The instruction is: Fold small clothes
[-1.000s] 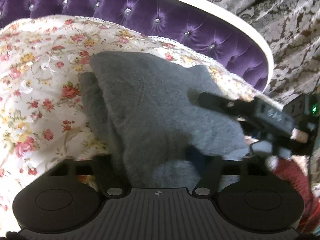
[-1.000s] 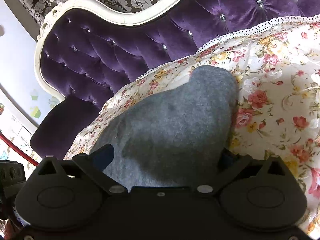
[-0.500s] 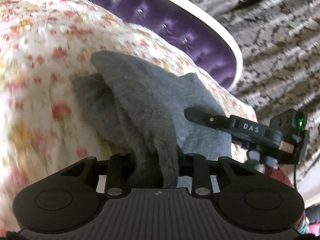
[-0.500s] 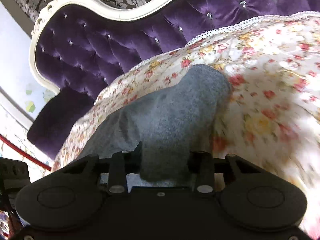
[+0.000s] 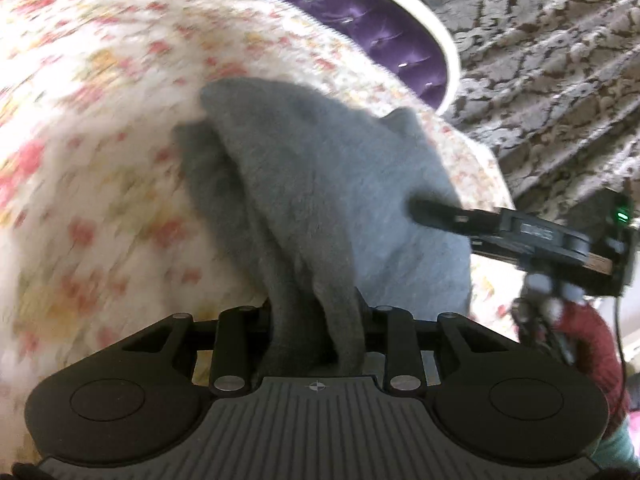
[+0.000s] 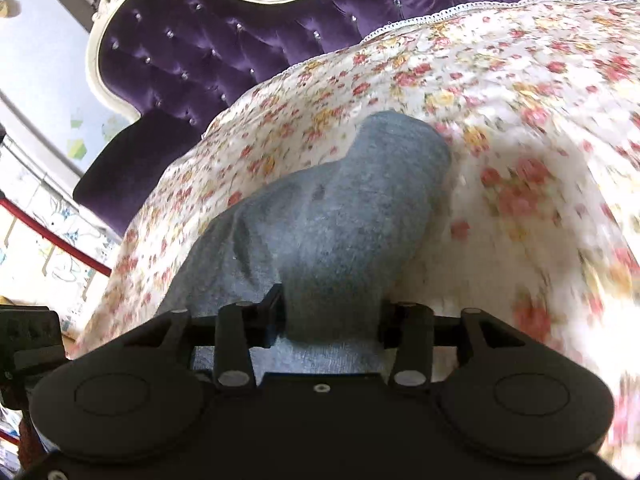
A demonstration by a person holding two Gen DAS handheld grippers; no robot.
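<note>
A small grey knit garment (image 5: 320,184) lies on the floral sheet (image 5: 100,120), its near end lifted off the sheet. My left gripper (image 5: 316,320) is shut on a bunched near edge of it. My right gripper (image 6: 332,316) is shut on the other near edge of the same garment (image 6: 344,216). In the left wrist view the right gripper (image 5: 420,206) reaches in from the right, its fingertips pressed into the cloth. The garment's far end rests on the sheet.
The floral sheet (image 6: 520,100) covers a bed with a purple tufted headboard (image 6: 224,44) framed in white. Patterned grey wallpaper (image 5: 540,60) is behind it. A red sleeve (image 5: 588,340) shows at the right.
Both grippers closed on the garment's near edge, then lifted and pulled it back. The cloth now bunches between the fingers and the sheet blurs with motion.
</note>
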